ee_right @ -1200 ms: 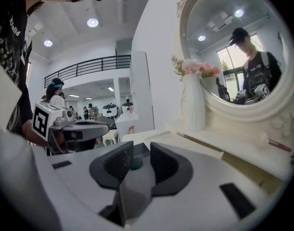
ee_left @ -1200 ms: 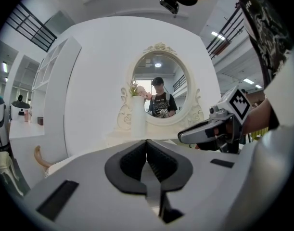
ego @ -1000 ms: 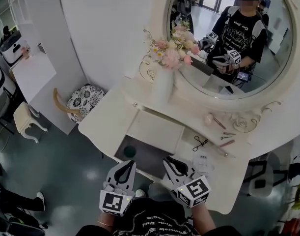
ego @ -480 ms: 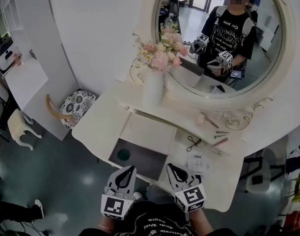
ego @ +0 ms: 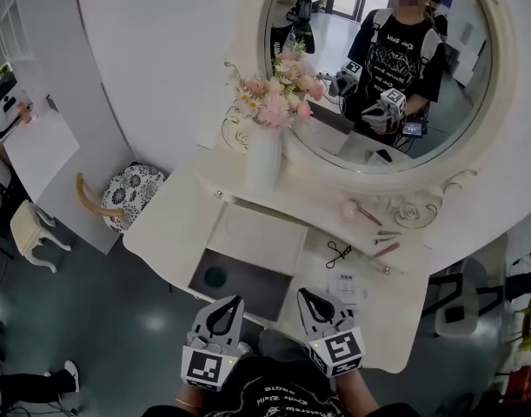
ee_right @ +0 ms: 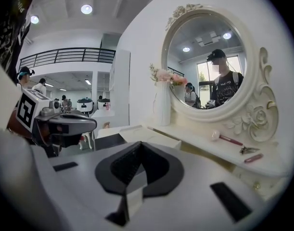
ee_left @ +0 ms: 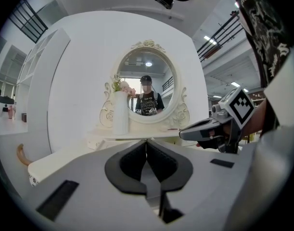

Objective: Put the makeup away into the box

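On the white dressing table (ego: 174,224) a dark open box (ego: 248,289) is let into the top, with a small green thing (ego: 215,277) inside. Right of it lie an eyelash curler (ego: 337,253), a pink-headed brush (ego: 356,211), tweezers (ego: 387,233), a pink stick (ego: 386,250) and a white packet (ego: 345,287). My left gripper (ego: 233,302) is shut and empty in front of the box. My right gripper (ego: 307,294) is shut and empty just short of the packet. In the right gripper view the brush (ee_right: 223,137), curler (ee_right: 248,149) and stick (ee_right: 253,158) lie on the ledge ahead.
A white vase of pink flowers (ego: 263,159) stands at the back left before the round mirror (ego: 378,68). The box's flat white lid (ego: 258,233) lies behind the opening. A patterned stool (ego: 130,189) stands left of the table. Both grippers are side by side.
The table has shifted a little left and up in the head view. Both grippers stay low by the table's front edge, side by side and empty.
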`<state>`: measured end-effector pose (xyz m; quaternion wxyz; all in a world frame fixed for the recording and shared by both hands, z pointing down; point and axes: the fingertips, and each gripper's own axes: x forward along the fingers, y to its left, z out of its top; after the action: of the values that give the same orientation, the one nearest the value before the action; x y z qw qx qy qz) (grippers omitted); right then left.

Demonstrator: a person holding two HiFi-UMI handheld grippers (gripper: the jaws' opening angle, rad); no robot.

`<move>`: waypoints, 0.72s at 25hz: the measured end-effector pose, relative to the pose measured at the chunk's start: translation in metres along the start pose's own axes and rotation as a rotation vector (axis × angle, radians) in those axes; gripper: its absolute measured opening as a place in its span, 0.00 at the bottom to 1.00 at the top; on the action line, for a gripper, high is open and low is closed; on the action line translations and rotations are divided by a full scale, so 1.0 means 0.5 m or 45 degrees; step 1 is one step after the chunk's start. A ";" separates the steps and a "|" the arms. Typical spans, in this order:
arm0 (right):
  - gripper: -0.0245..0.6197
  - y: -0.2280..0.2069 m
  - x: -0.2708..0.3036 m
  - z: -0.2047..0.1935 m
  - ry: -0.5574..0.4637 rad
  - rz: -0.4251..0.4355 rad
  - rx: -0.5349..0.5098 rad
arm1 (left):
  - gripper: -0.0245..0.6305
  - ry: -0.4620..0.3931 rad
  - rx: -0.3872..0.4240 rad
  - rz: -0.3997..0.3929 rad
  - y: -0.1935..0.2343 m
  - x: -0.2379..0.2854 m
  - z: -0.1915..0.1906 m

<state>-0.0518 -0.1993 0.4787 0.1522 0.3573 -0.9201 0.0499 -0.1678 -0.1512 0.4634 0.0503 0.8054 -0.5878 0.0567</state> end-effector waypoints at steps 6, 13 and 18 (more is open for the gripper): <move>0.05 -0.008 -0.004 -0.022 0.027 -0.010 0.018 | 0.06 0.002 0.012 -0.013 -0.001 0.008 -0.001; 0.05 -0.020 -0.005 -0.024 0.028 -0.033 0.030 | 0.06 0.011 0.049 -0.046 -0.012 0.014 -0.005; 0.05 -0.014 0.001 -0.024 0.037 -0.026 0.006 | 0.06 0.015 0.024 -0.049 -0.013 0.018 -0.007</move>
<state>-0.0444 -0.2022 0.4903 0.1651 0.3662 -0.9141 0.0558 -0.1588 -0.1571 0.4683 0.0472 0.8167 -0.5713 0.0662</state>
